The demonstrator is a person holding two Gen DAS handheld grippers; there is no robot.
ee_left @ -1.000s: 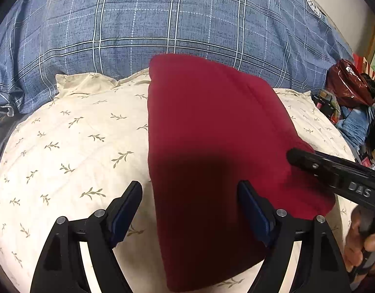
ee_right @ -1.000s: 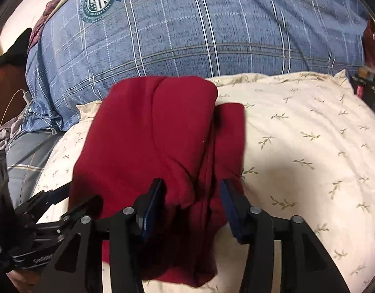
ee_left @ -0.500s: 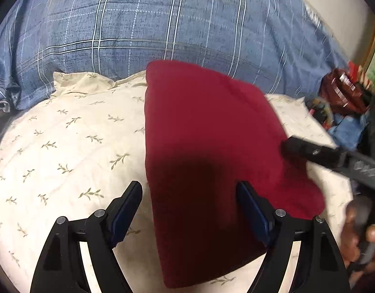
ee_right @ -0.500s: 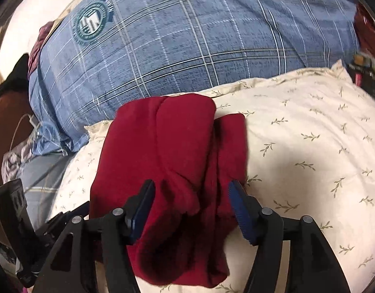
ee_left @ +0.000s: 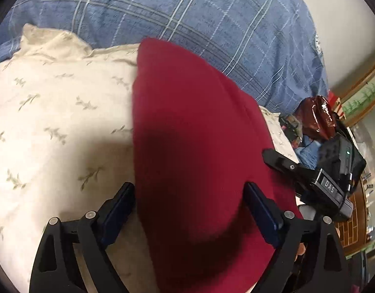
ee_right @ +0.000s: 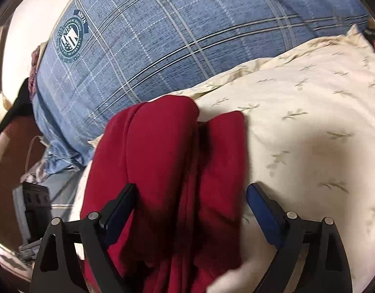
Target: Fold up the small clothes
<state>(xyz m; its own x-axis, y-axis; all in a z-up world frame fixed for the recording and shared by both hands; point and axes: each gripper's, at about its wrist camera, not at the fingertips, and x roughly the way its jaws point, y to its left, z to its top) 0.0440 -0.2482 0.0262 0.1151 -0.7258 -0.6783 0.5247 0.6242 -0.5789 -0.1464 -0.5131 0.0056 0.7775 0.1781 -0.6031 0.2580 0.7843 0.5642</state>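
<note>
A folded dark red garment [ee_left: 192, 146] lies on a cream pillow [ee_left: 53, 122] with a leaf print. In the right wrist view the garment [ee_right: 163, 171] shows stacked folds with a narrower flap on the right. My left gripper [ee_left: 190, 210] is open, its jaws spread over the garment's near end, holding nothing. My right gripper [ee_right: 190, 207] is open too, over the garment's near end, empty. The right gripper's body also shows in the left wrist view [ee_left: 309, 178] at the garment's right edge.
A blue plaid cushion [ee_left: 187, 24] stands behind the pillow; its round logo [ee_right: 70, 39] shows in the right wrist view. Clutter with a shiny dark red bag [ee_left: 319, 117] lies at the right. A dark box [ee_right: 33, 210] sits at the left.
Both grippers have pulled back and tilted; the right gripper's jaws have spread wider. The garment lies as before.
</note>
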